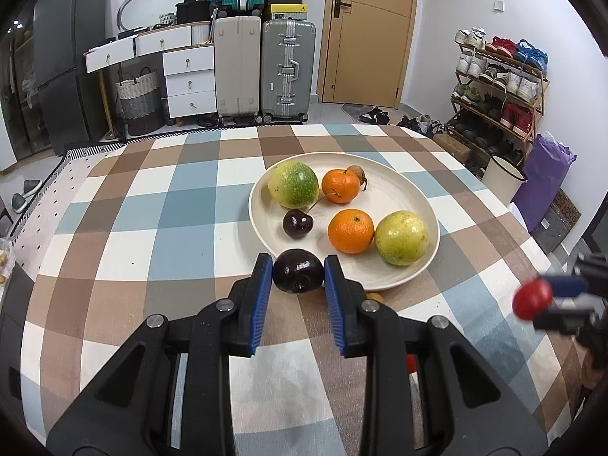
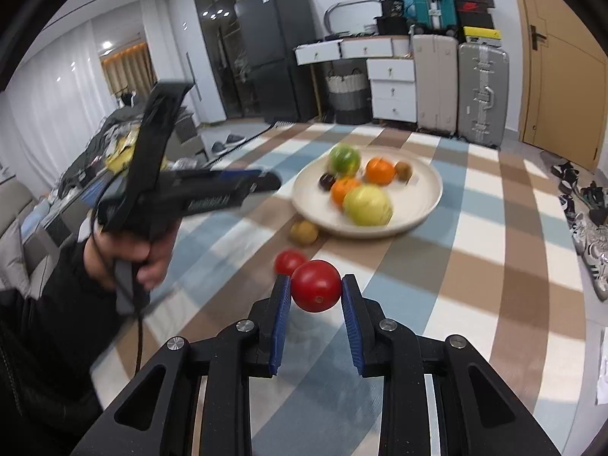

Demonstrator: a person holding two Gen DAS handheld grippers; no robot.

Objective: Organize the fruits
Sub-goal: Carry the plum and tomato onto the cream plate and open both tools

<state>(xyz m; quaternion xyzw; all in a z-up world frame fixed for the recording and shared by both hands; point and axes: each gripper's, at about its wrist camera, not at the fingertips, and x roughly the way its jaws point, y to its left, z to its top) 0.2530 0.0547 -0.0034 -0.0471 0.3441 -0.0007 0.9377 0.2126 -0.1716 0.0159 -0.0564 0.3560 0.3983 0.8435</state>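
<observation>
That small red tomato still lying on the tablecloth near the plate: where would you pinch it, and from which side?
Pinch the small red tomato across its widest middle, coming down from above and from the near edge. It is round and smooth, so off-centre pads would likely slip. The brown fruit sits apart, just beyond it toward the plate, so the near side looks freer.

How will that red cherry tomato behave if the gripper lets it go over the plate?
The red cherry tomato looks round and glossy, so it would probably roll. The plate has a raised rim, likely stopping it. Its thin skin may bruise under hard squeezing.
</observation>
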